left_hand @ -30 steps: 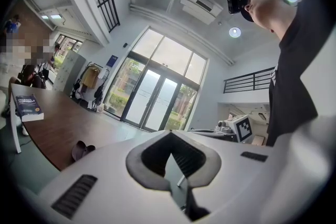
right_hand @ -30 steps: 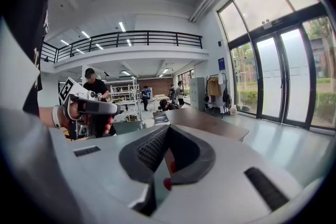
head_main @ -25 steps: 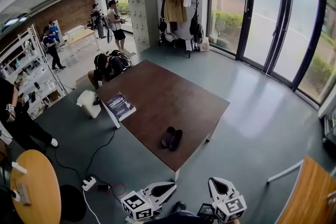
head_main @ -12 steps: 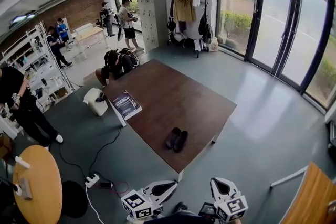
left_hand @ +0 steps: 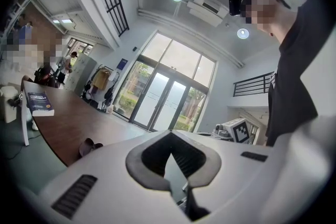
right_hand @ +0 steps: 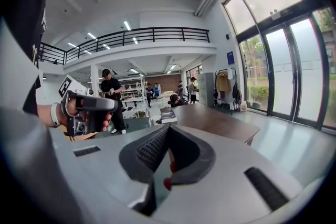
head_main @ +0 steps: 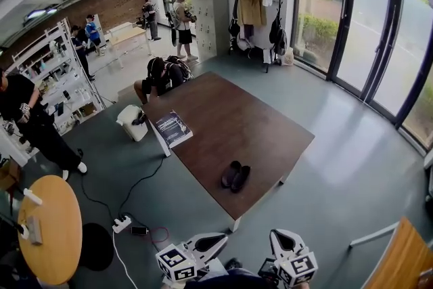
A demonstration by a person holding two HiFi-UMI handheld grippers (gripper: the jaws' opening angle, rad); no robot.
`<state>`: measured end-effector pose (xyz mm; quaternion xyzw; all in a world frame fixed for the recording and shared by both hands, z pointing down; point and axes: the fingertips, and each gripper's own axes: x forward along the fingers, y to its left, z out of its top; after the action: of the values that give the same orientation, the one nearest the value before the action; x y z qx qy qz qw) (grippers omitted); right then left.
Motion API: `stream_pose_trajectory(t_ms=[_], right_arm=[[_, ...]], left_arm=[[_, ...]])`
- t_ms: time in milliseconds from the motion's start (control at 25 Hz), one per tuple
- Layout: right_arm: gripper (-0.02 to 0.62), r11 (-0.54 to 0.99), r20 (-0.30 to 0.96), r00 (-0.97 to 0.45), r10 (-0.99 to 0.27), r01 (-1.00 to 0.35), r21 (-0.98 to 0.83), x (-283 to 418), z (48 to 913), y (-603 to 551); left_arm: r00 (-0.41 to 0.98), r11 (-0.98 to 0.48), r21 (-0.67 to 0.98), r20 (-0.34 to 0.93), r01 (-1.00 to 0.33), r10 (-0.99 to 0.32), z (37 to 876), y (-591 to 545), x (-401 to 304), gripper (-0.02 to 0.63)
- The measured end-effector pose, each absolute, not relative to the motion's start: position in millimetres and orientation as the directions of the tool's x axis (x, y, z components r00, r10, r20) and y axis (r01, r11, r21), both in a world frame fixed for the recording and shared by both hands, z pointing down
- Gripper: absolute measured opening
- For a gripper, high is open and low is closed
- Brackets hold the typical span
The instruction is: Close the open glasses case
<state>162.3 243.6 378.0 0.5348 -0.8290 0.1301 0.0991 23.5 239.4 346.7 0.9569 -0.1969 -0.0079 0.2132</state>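
Note:
The open glasses case [head_main: 235, 176], dark with its two halves lying side by side, rests near the front edge of the brown table [head_main: 230, 125]. It also shows small in the left gripper view as the case [left_hand: 88, 147] on the table's near corner. My left gripper [head_main: 220, 239] and right gripper [head_main: 277, 235] hang low at the bottom of the head view, well short of the table, over the grey floor. Each has its jaws together with nothing between them: left gripper [left_hand: 170, 136], right gripper [right_hand: 167, 129]. The right gripper view does not show the case.
A book [head_main: 173, 128] lies on the table's left corner, with a white stool [head_main: 132, 122] beside it. A power strip [head_main: 122, 223] and cables lie on the floor at left, near a round wooden table [head_main: 40, 233]. People stand and crouch beyond the table; coat rack [head_main: 257, 10] behind.
The head view has swung left, so the table, case and room have slid rightward and a little down. Both grippers keep their place at the bottom, jaws unchanged.

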Motion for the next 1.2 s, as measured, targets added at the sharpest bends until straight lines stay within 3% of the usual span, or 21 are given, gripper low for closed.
stream_pose_trajectory(t_ms=[1200], right_arm=[[-0.015, 0.442, 0.375, -0.447, -0.812, -0.891, -0.104, 154.5, 389.3, 211.5]], left_arm=[[0.912, -0.796, 0.465, 0.067, -0.388, -0.406, 360.1, 204.7, 18.1, -0.003]])
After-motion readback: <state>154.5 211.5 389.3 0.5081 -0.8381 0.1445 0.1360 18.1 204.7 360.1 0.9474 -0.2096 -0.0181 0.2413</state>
